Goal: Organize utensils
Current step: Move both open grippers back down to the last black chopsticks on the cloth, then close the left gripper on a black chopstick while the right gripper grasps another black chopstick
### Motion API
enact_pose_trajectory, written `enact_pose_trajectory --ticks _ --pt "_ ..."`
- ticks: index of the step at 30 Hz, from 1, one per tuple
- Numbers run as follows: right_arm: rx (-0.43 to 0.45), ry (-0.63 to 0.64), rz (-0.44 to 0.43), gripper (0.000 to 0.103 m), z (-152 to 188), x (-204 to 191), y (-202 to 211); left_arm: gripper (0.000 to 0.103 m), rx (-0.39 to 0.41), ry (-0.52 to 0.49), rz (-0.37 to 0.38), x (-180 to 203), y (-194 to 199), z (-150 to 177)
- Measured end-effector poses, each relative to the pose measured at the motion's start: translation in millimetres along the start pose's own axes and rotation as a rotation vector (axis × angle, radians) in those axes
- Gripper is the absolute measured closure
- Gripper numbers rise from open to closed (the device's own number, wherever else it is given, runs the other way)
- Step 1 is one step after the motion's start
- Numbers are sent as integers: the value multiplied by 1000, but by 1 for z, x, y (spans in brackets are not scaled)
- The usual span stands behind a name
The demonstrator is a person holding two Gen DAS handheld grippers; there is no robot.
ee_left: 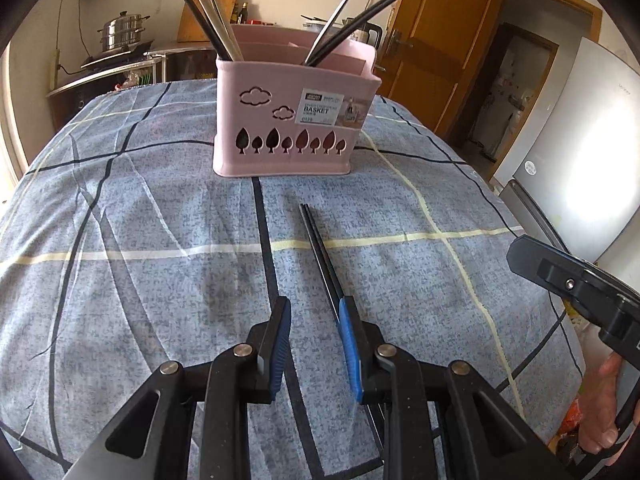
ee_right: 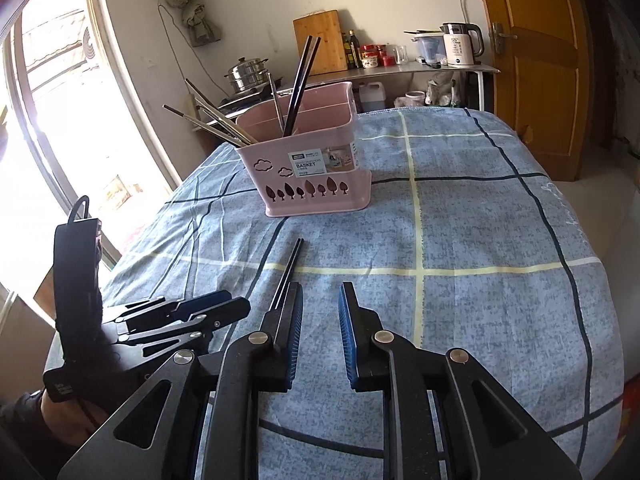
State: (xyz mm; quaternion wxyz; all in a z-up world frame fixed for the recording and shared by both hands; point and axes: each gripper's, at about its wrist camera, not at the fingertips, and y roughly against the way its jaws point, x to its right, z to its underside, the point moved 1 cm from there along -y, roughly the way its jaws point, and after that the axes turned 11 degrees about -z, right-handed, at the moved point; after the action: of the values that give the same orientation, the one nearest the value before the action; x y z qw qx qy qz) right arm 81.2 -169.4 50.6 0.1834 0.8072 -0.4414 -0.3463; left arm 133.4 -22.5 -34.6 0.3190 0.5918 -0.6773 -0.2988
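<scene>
Left wrist: "BASKET" label [ee_left: 325,110].

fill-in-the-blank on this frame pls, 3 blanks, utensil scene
1. The loose pair of black chopsticks lies on the ____ tablecloth.
2. The utensil basket is ____ in colour.
3. Neither the left gripper nor the right gripper holds anything; both have their jaws ____.

Missing words: checked blue; pink; open
</scene>
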Motion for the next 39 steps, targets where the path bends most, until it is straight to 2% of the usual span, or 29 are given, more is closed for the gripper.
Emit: enact_pose_trajectory --ticks 5,16,21,25,27,29,30,34,39 --pt "-8 -14 3 84 1 8 -4 76 -35 -7 -12 8 -15 4" --pt "-5 -24 -3 84 1 13 -5 72 -5 -22 -77 14 -12 12" --pt "-5 -26 -7 84 1 12 -5 72 2 -83 -148 24 -11 16" --pt "-6 -23 -8 84 0 10 -4 71 -8 -76 -158 17 -10 15" --pt "-7 -23 -9 84 0 10 -6 77 -11 -57 -170 8 -9 15" --pt "-12 -24 -14 84 -1 10 -8 91 -12 -37 -193 -3 -9 14" --pt "-15 -25 -17 84 0 9 -10 93 -14 -24 -198 -9 -9 14" --pt "-33 -21 -25 84 0 4 -20 95 -24 29 -205 -30 -8 11" --pt "-58 -13 -37 84 -3 -1 -33 95 -49 83 -163 -49 -8 4"
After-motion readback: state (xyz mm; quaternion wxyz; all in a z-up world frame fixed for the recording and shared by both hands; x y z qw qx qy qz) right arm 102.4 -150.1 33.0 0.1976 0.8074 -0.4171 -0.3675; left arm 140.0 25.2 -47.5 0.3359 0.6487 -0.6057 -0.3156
